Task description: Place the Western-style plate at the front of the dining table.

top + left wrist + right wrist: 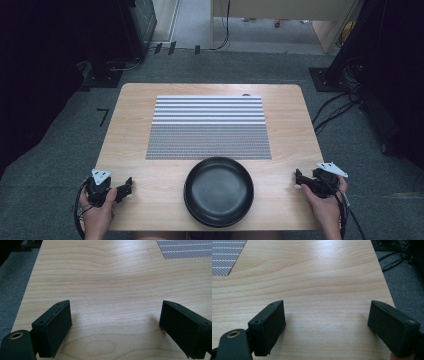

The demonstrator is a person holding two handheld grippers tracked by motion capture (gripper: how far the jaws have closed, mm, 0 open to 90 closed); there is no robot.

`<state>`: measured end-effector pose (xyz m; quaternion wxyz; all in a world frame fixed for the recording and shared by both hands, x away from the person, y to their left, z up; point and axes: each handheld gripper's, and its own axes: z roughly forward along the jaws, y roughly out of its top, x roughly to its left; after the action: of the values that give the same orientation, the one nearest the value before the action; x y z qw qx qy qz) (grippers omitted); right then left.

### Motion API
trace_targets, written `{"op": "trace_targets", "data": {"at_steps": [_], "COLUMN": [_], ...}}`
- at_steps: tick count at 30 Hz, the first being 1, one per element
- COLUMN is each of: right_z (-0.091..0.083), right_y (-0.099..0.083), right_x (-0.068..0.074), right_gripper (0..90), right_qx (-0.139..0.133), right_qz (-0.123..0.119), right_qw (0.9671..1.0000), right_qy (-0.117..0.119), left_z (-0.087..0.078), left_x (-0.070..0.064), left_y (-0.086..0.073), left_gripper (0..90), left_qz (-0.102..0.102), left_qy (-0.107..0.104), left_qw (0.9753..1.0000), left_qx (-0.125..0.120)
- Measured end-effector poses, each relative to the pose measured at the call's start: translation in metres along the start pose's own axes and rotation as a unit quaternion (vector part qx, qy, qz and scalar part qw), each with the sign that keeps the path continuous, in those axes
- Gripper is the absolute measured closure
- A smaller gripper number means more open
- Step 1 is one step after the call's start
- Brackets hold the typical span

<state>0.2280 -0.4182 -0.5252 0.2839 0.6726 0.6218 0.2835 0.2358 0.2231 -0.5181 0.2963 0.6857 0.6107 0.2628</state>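
Work had not yet begun: left tongs (125, 189) and right tongs (299, 178) rested released at the worktop's eight and four o'clock, grasping nothing. Between them, at six o'clock, sat the round black shallow bowl (219, 190), apart from both. Next move likely called for reaching inward toward its rim. The pale wooden worktop (135, 115) carried a grey-and-white striped woven placemat (208, 127); grey carpet (60, 150) surrounded it.

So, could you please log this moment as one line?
left hand-held gripper: open, empty | right hand-held gripper: open, empty | round black bowl: untouched, between them | striped woven placemat: behind bowl
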Motion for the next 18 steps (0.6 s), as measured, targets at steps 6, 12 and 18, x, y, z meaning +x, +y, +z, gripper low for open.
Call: {"op": "trace_targets", "data": {"at_steps": [6,12,18], "right_z": [-0.001,-0.007,-0.014], "right_y": [-0.001,0.002,0.005], "right_x": [0.000,0.003,0.008], "right_gripper": [13.6,13.8,14.0], "right_qx": [0.000,-0.014,-0.029], "right_qz": [-0.002,-0.001,0.003], "right_qw": [1.0000,0.9999,0.9995], "right_qy": [-0.001,0.002,0.007], "left_z": [-0.001,-0.006,-0.011], "left_x": [0.000,-0.001,-0.007], "left_y": [0.000,0.002,0.005], "left_gripper": [12.0,13.0,13.0], "left_qz": [0.004,-0.007,-0.014], "left_qy": [-0.003,-0.003,-0.010], "left_qw": [1.0000,0.9999,0.9996], "left_qx": [0.002,-0.011,-0.023]}}
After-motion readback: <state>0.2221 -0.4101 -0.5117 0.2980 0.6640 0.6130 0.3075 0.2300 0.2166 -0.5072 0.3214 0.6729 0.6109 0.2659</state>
